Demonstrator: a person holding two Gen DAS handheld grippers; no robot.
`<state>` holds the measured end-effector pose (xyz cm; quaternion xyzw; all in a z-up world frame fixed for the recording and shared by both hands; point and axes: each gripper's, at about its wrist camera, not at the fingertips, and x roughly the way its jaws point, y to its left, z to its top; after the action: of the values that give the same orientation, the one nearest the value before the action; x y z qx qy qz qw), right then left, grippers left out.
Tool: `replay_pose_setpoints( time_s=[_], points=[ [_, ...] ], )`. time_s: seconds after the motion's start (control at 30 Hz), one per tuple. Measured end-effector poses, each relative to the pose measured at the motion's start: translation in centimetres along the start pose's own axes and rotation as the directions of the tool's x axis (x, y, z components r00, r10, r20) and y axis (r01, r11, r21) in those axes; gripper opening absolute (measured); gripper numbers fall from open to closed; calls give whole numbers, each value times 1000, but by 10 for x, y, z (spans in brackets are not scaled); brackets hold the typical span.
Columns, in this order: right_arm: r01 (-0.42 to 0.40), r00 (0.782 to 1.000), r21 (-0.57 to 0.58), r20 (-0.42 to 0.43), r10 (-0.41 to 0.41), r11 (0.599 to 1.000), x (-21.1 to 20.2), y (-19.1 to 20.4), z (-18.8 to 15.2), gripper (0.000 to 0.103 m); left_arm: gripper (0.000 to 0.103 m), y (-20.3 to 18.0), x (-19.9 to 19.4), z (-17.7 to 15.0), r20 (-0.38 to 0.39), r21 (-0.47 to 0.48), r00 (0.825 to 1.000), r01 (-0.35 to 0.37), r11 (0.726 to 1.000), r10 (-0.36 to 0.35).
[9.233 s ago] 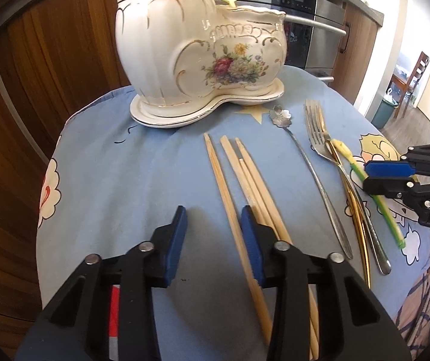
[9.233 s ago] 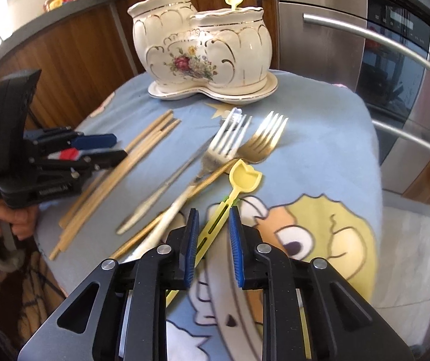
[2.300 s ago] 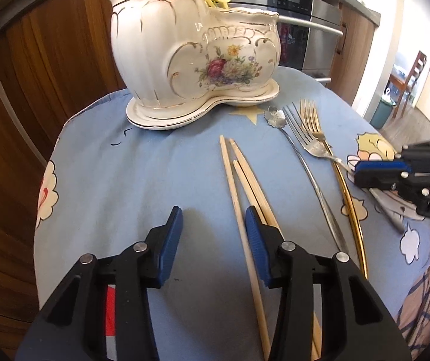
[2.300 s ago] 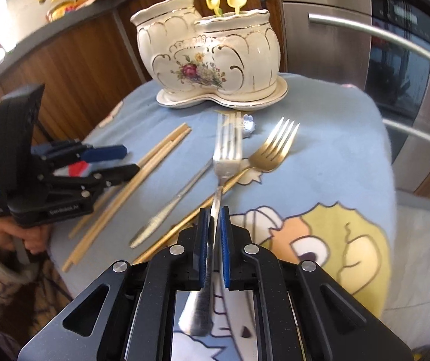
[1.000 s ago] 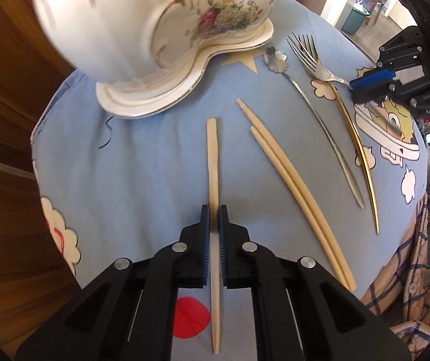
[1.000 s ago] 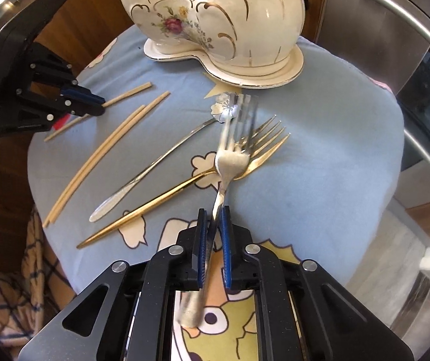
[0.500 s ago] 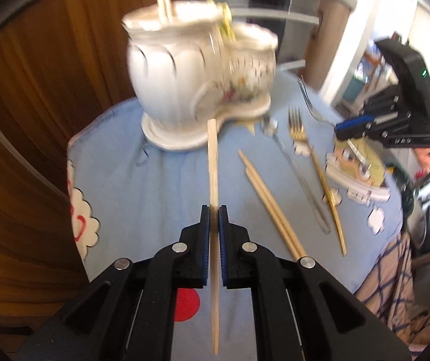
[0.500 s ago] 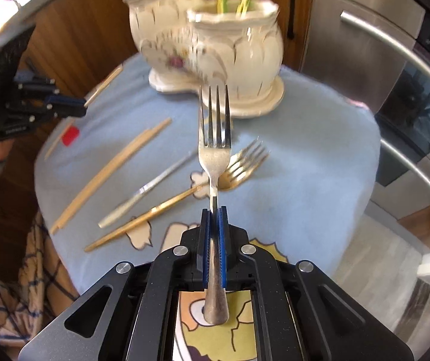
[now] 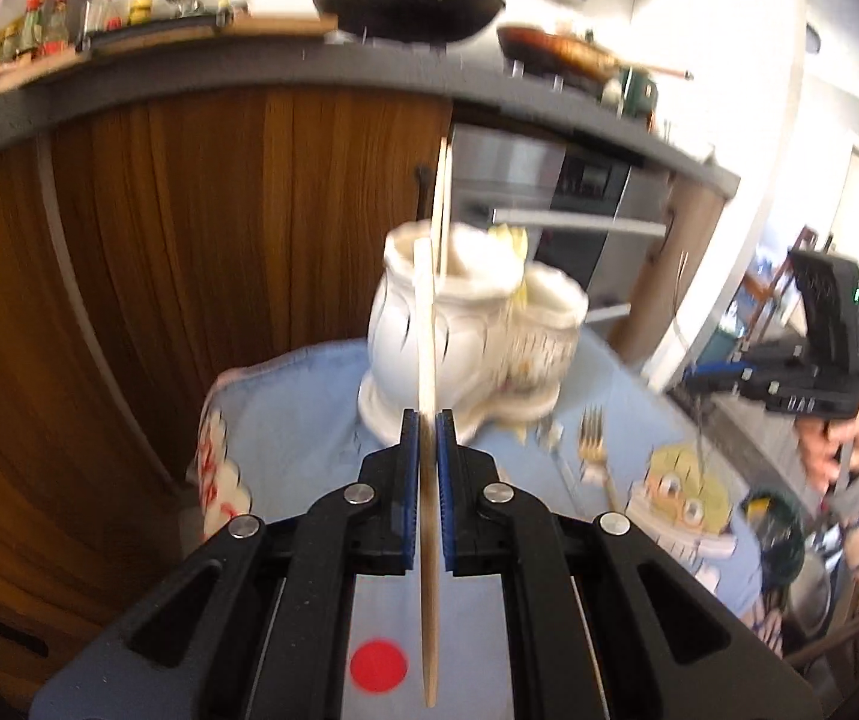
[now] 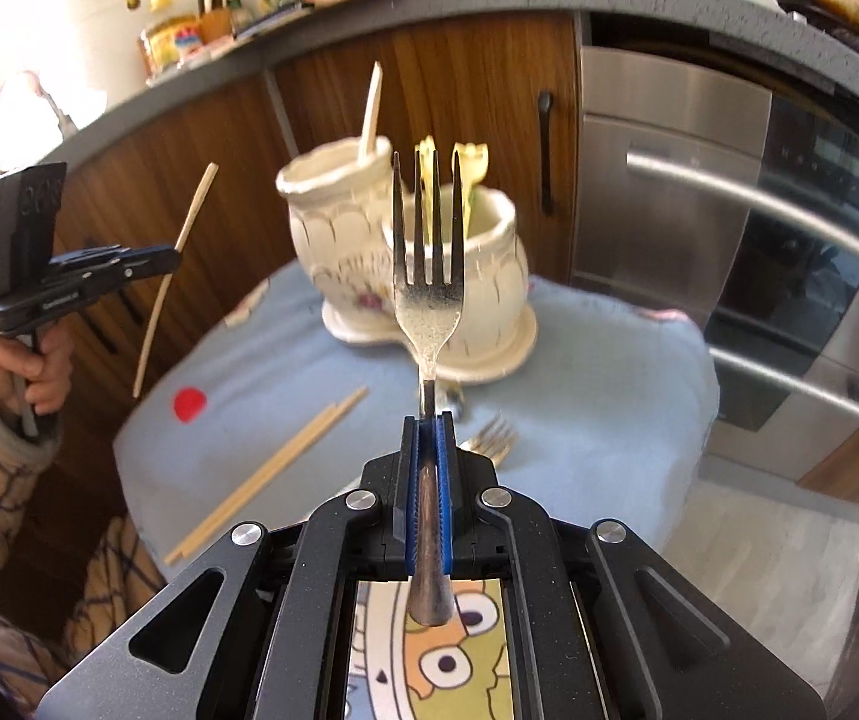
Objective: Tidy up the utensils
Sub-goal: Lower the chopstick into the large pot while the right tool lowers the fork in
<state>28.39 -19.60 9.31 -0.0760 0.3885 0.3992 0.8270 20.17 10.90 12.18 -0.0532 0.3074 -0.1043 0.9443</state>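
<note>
Standing in the holder (image 10: 405, 276) (two cups): one chopstick, yellow spoons; left tongs (image 9: 428, 438) grip chopstick (image 9: 426, 324), right tongs (image 10: 428, 438) fork (image 10: 428, 276).

My left gripper (image 9: 427, 438) sits at centre frame, blue pads clamped tight on a chopstick (image 9: 426, 360). My right gripper (image 10: 428, 444) likewise grips a fork (image 10: 429, 276) upright. At the right view's left edge, my left hand (image 10: 27, 369) clutches its handle.
</note>
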Motion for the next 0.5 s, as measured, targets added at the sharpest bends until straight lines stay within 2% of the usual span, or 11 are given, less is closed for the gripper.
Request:
replay_pose_setpoints(
  time_s=[0.17,0.5],
  points=[
    [-15,998,16,61,14,1000,-7,5,17,6,6,-10,-4,34,113,-11,993,19,1000,-18],
    [-48,981,56,189,36,997,-15,3,56,6,6,-19,12,83,245,-31,969,31,999,-23]
  ],
)
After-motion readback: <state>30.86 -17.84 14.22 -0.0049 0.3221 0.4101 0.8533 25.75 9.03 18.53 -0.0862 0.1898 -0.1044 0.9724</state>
